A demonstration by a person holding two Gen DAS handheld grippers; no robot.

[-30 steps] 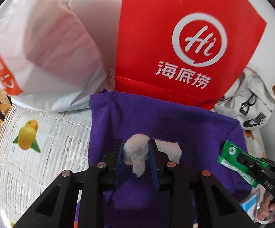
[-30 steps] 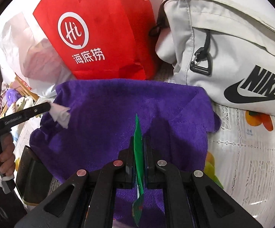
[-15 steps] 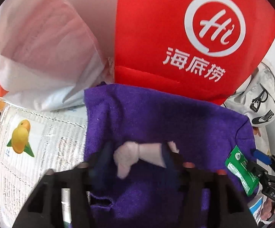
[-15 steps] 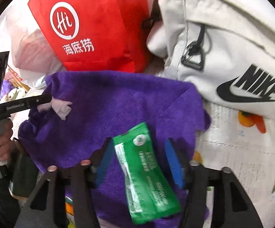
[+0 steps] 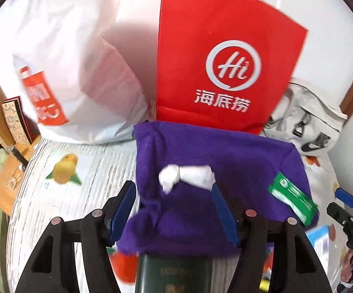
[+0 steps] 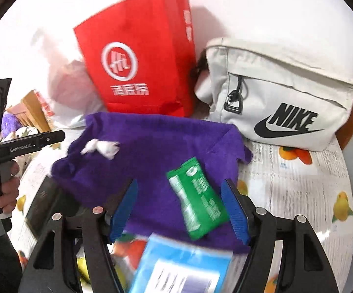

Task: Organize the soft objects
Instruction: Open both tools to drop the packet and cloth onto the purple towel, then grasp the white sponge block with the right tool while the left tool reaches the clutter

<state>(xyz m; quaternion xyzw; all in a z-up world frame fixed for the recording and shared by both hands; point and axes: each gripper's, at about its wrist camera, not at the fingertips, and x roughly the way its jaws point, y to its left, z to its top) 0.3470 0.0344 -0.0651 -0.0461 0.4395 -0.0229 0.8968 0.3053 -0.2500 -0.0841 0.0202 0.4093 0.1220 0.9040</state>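
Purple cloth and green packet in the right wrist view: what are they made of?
Purple cloth: looks like soft terry or microfibre fabric, matte and fuzzy, lying in limp folds. Green packet: probably plastic film, a flat printed sachet with slight sheen; the exact film can't be told.

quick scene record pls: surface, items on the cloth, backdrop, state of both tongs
surface: fruit-print tablecloth
purple cloth: spread flat, in front of the bags
white cloth bundle: lying on purple cloth, free
green sachet: lying on purple cloth, free
backdrop: red paper bag, white plastic bag, white Nike bag
left tongs: open, empty, jaws have just been opening
right tongs: open, empty, jaws have just been opening
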